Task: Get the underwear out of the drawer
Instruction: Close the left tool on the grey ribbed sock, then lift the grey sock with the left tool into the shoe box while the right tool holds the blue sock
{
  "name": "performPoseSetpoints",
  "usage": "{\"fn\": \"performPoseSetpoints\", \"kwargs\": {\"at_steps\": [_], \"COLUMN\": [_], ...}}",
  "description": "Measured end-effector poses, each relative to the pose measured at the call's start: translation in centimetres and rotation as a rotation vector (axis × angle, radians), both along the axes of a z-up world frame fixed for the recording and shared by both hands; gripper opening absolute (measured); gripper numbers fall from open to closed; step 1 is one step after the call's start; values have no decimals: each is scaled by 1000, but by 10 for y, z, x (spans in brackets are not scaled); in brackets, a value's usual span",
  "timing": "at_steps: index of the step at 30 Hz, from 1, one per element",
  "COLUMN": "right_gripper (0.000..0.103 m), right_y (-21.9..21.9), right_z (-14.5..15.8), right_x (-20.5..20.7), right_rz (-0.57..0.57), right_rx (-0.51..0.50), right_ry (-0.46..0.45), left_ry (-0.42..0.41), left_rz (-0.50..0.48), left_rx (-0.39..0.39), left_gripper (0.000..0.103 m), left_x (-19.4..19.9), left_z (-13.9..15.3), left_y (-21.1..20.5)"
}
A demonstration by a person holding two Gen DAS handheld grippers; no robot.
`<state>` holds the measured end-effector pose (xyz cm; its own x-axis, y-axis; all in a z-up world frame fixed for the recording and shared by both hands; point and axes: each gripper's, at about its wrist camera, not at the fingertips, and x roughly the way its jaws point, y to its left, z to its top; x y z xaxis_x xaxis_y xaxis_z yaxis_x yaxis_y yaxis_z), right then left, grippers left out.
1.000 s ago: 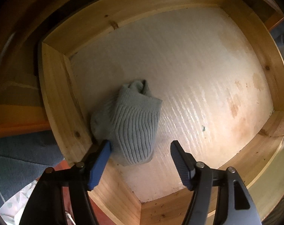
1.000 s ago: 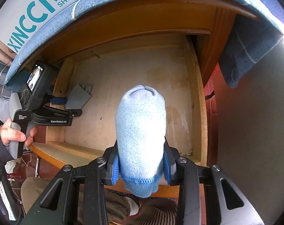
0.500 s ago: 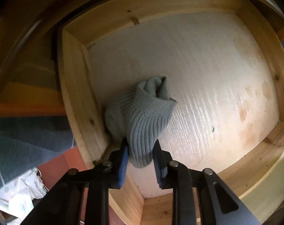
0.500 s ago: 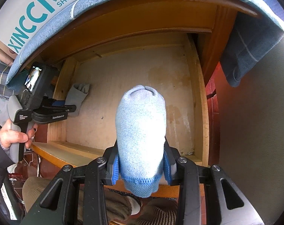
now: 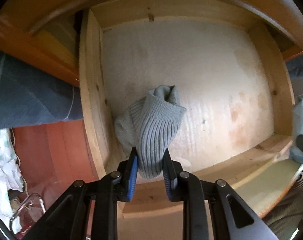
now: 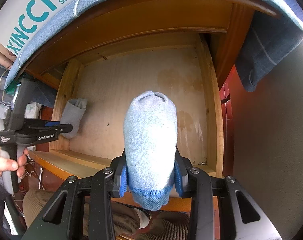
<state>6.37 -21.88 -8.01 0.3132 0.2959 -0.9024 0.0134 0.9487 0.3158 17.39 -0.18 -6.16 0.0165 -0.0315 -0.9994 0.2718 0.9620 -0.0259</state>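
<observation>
Over the wooden drawer (image 5: 92, 92), my left tool (image 5: 149, 172) has just squeezed shut on a ribbed grey sock (image 5: 155, 128). My right tool (image 6: 150, 178) pinches a soft, fuzzy pale-blue sock (image 6: 150, 136).
</observation>
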Motion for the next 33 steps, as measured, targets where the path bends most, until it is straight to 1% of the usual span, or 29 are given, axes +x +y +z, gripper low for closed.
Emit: {"fn": "performPoseSetpoints", "kwargs": {"at_steps": [5, 6, 7, 9, 11, 12, 17, 21, 26, 29, 33], "right_gripper": [34, 34, 34, 34, 34, 34, 34, 34, 34, 34, 34], "right_y": [0, 0, 0, 0, 1, 1, 1, 3, 5, 6, 6], "right_z": [0, 0, 0, 0, 0, 0, 0, 1, 0, 0, 1], "right_x": [0, 0, 0, 0, -1, -1, 0, -1, 0, -1, -1], "right_rz": [2, 2, 1, 1, 1, 1, 3, 5, 9, 11, 10], "right_rx": [1, 0, -2, -3, -5, -6, -8, -17, -31, -38, -45], "right_ry": [-1, -1, -2, -3, -2, -2, 2, 0, 2, 3, 3], "left_ry": [-40, -49, -59, -99, -127, -146, -209, -288, -344, -390, -420], "left_rz": [23, 29, 33, 48, 59, 69, 98, 108, 154, 156, 163], "left_rx": [-24, -25, -26, -21, -18, -32, -72, -82, -132, -133, -153], "left_gripper": [23, 23, 23, 23, 23, 23, 23, 23, 23, 23, 23], "left_x": [-7, -8, -8, -23, -30, -44, -61, -74, -86, -94, -103], "left_z": [19, 19, 24, 44, 48, 52, 69, 86, 107, 123, 143], "left_y": [7, 7, 22, 19, 20, 22, 32, 34, 43, 47, 49]}}
